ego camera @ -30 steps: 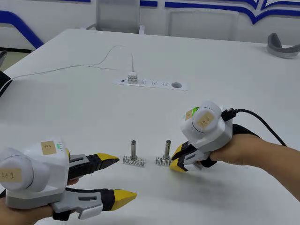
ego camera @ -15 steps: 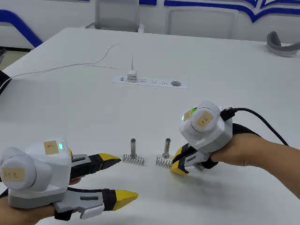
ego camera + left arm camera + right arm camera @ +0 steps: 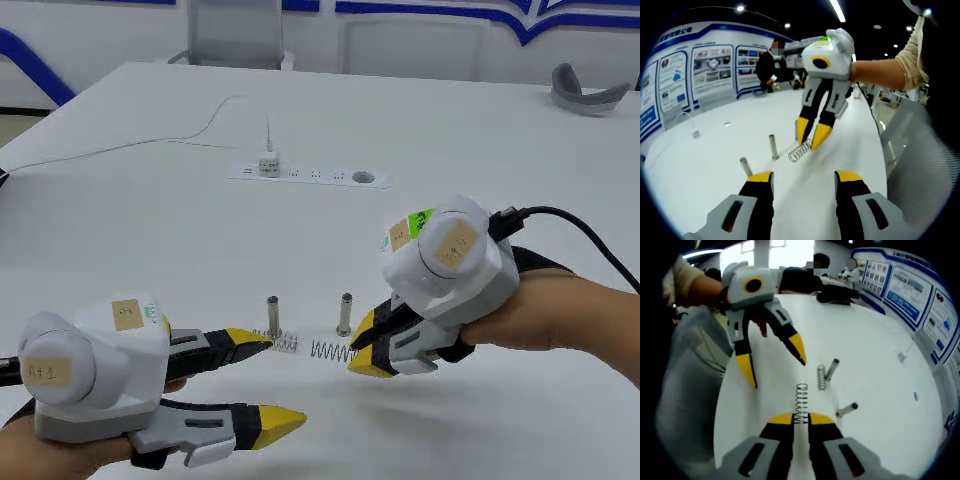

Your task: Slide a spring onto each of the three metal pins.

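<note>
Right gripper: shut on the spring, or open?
Shut on it: in the right gripper view, the right gripper pinches one end of the spring between its yellow tips, the rest sticking out forward.

Bright, even overhead light; soft shadows; fisheye views warped at edges.

**Left tongs (image 3: 285,383) spread, right tongs (image 3: 356,352) pinched**

The left pair hovers low, jaws wide apart, pointing right. The right pair angles down and leftward from the forearm (image 3: 570,315), jaws closed on the end of a spring (image 3: 332,351).
</note>
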A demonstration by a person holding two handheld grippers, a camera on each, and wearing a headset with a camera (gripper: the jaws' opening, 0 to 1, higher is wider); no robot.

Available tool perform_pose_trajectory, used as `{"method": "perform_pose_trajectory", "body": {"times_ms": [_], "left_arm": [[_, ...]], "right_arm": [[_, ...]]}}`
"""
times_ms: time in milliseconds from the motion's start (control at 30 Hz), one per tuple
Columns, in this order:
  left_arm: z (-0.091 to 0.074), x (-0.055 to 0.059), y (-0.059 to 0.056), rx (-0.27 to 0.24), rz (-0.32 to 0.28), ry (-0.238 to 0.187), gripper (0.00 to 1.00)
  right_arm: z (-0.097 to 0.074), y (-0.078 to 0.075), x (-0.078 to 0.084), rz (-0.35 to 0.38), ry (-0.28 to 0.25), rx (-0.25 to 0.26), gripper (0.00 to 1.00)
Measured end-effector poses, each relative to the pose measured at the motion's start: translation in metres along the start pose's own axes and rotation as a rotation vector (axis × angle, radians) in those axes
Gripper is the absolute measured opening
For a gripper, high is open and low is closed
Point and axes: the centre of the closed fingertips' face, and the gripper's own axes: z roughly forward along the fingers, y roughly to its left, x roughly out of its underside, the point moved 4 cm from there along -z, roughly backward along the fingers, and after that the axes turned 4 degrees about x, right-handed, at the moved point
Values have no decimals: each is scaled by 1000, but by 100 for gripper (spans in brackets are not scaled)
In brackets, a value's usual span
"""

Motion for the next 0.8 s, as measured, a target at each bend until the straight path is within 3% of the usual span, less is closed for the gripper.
{"method": "perform_pose_trajectory", "body": {"times_ms": [367, 800], "left_arm": [[3, -3, -6, 31, 43, 3, 36], [7, -8, -17, 81, 89, -1, 17]], "right_arm": [[-2, 21, -14, -102, -9, -72, 12], [-4, 30, -17, -156, 1, -108, 12]]}}
